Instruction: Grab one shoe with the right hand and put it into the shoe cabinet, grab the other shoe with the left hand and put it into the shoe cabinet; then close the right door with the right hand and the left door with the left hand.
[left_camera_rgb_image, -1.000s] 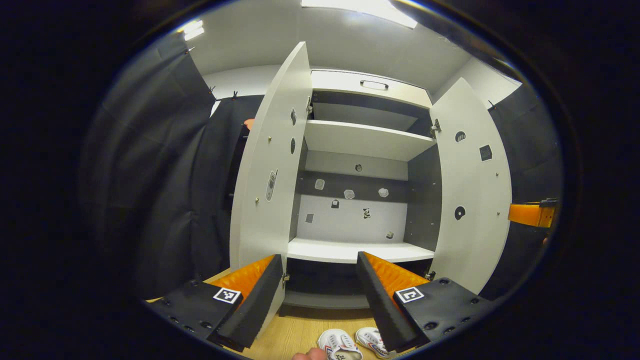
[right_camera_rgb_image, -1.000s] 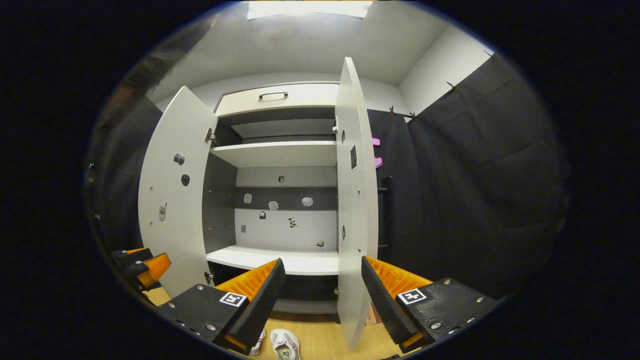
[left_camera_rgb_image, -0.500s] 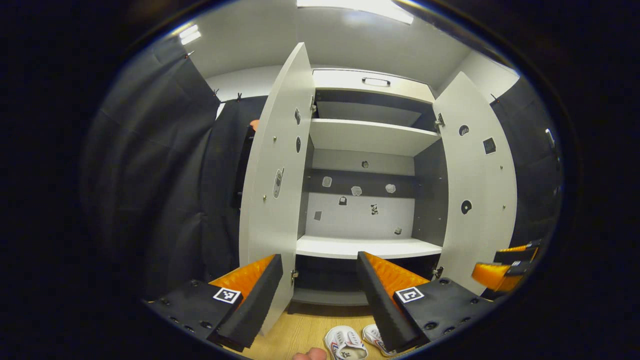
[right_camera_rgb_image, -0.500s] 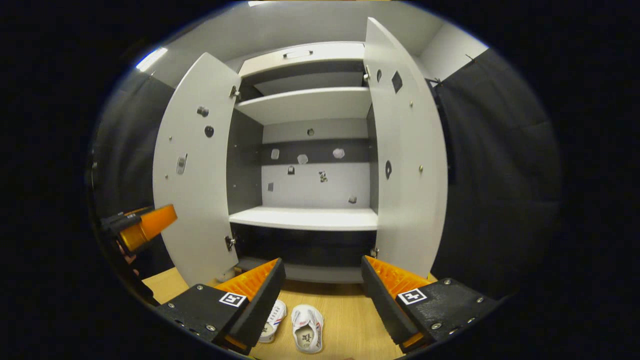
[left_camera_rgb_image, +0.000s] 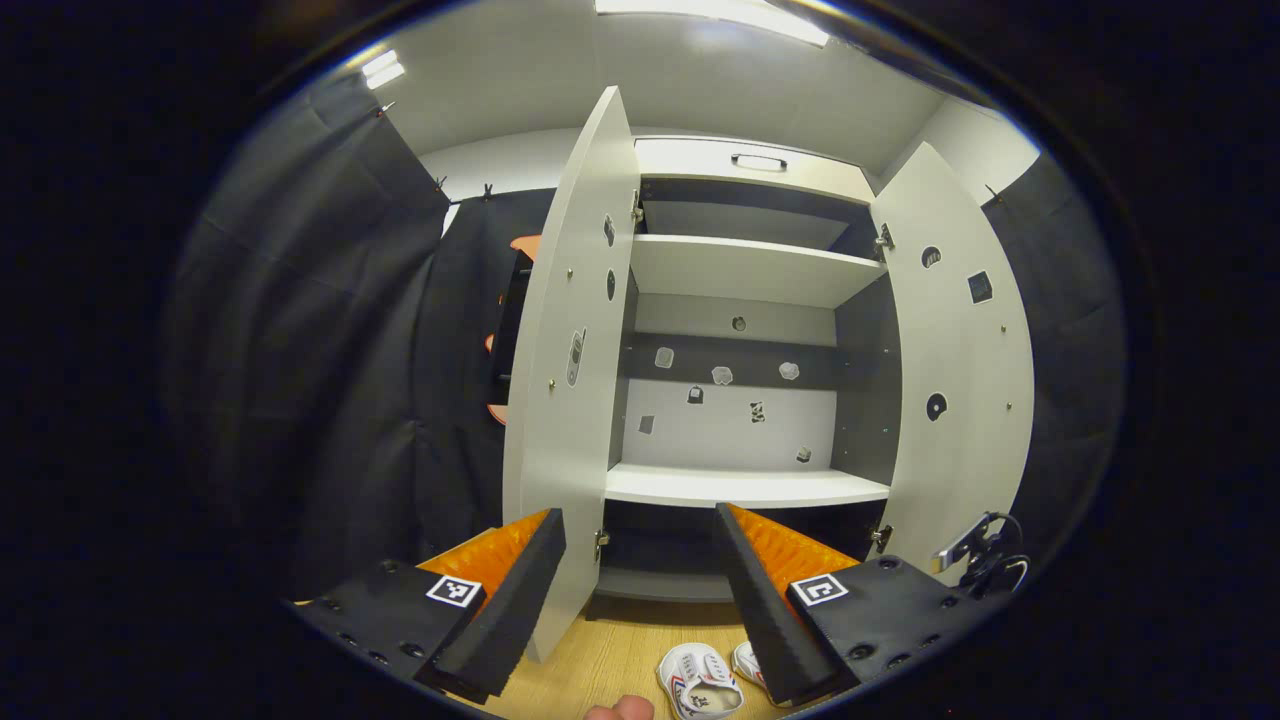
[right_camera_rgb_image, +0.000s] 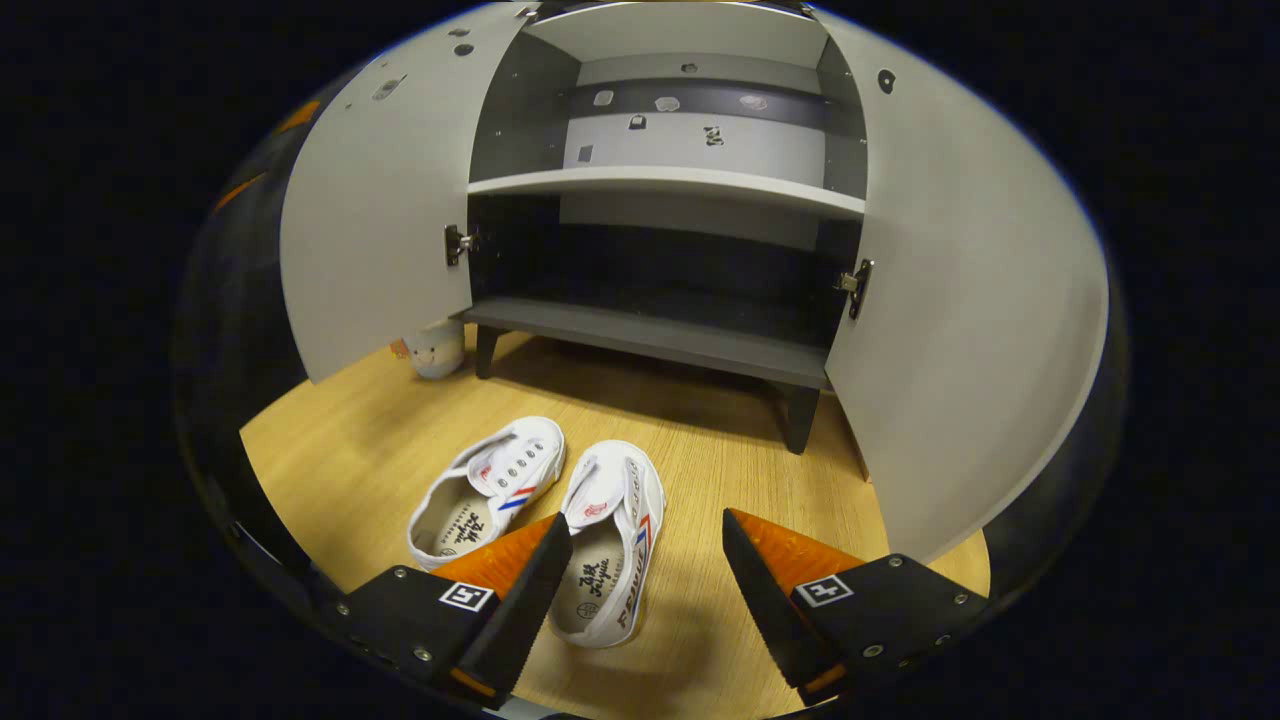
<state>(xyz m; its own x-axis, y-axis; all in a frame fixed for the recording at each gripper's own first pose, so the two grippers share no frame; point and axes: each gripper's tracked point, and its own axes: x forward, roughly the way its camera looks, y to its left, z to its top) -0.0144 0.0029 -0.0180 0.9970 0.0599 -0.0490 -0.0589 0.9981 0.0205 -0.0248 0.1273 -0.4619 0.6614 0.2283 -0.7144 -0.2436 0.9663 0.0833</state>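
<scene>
Two white canvas sneakers with red and blue side stripes lie side by side on the pale wooden floor (right_camera_rgb_image: 380, 450) before the cabinet: the right-hand shoe (right_camera_rgb_image: 612, 540) just ahead of the right gripper (right_camera_rgb_image: 647, 585), whose fingers are spread and hold nothing, the left-hand shoe (right_camera_rgb_image: 487, 490) touching it. The left gripper (left_camera_rgb_image: 640, 580) is likewise spread wide and empty, facing the white two-door shoe cabinet (left_camera_rgb_image: 745, 485), with both doors standing open. Nothing is done yet: both shoes and both doors remain. Compared with half a second ago, the right gripper has tilted down toward the shoes; the left has barely moved.
</scene>
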